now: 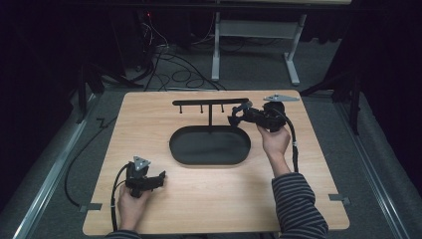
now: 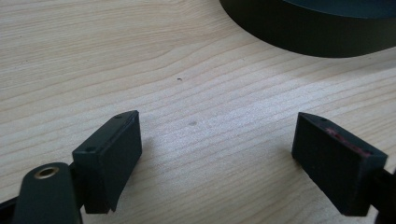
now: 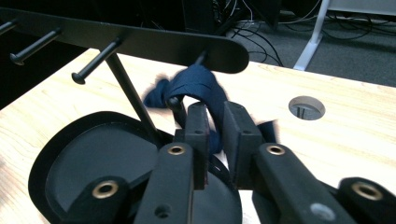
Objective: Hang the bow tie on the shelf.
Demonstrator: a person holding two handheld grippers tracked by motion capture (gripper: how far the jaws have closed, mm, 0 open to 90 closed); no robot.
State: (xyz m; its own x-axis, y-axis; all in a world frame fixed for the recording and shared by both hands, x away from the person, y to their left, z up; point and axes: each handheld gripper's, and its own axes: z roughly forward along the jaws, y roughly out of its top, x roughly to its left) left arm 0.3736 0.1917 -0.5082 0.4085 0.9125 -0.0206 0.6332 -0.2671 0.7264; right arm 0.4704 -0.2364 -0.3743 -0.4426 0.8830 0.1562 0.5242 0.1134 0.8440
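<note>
So, no readable writing, brand marks or labels on anything I can make out. Wooden table (image 1: 209, 199) carries a black stand: oval tray base (image 1: 210, 146), thin upright post (image 1: 210, 114), horizontal bar (image 1: 209, 102) on top with short pegs (image 3: 95, 61) sticking out of it. Right gripper (image 1: 238, 117) is up at the bar's right end, held in the person's right hand (image 1: 274, 139); striped sleeve (image 1: 298, 206) comes in from the bottom edge. In the right gripper view the jaws are nearly closed, pinching a dark blue fabric loop (image 3: 196, 88), looks like a hair tie or scrunchie. The loop bunches up above the fingertips, just under the rounded end of the bar and right beside a peg; motion blur there, so can't tell whether it's actually hooked over the peg or only touching it. Tray base sits below and to the left of the jaws in that view; round cable hole (image 3: 307, 107) in the tabletop is off to the right. Left gripper (image 1: 157, 179) is low at the table's near left corner in the left hand (image 1: 130, 201), well apart from the stand. Left gripper view: jaws spread wide, nothing between them, bare wood grain below, tray wall (image 2: 299, 28) at the top edge.
</note>
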